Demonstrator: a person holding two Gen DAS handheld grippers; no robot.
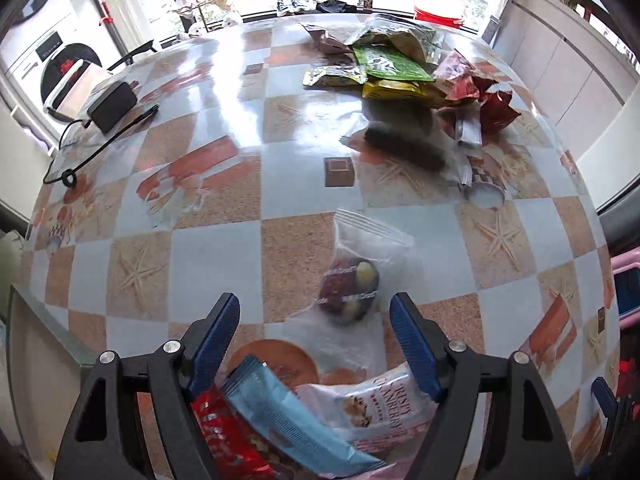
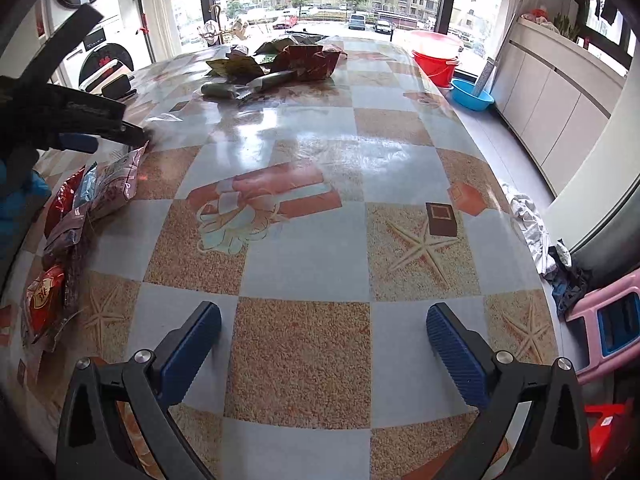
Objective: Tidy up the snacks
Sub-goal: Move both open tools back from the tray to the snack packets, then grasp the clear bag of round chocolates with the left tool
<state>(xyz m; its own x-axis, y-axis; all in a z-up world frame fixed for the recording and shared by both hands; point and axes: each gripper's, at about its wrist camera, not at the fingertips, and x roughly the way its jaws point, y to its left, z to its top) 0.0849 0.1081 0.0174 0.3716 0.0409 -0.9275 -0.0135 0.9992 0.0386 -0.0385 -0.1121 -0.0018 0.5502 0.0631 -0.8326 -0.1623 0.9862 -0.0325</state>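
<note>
- Both pairs of fingers stand wide apart, holding nothing: left gripper point(image 1: 315, 320), right gripper point(image 2: 323, 330).
- Clear snack bag point(image 1: 357, 276) lies just ahead between left fingers; blue packet point(image 1: 288, 412) and cranberry packet point(image 1: 380, 408) under them.
- Bare surface point(image 2: 304, 248) between right fingers; snack pile point(image 2: 276, 66) far ahead.

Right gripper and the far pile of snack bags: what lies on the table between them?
Nothing: in the right wrist view only bare patterned tablecloth lies between the right gripper and the far pile of snack bags.

Home laundry room, washing machine point(image 1: 60, 60), buckets point(image 2: 434, 62), dining table point(image 2: 320, 140)
</note>
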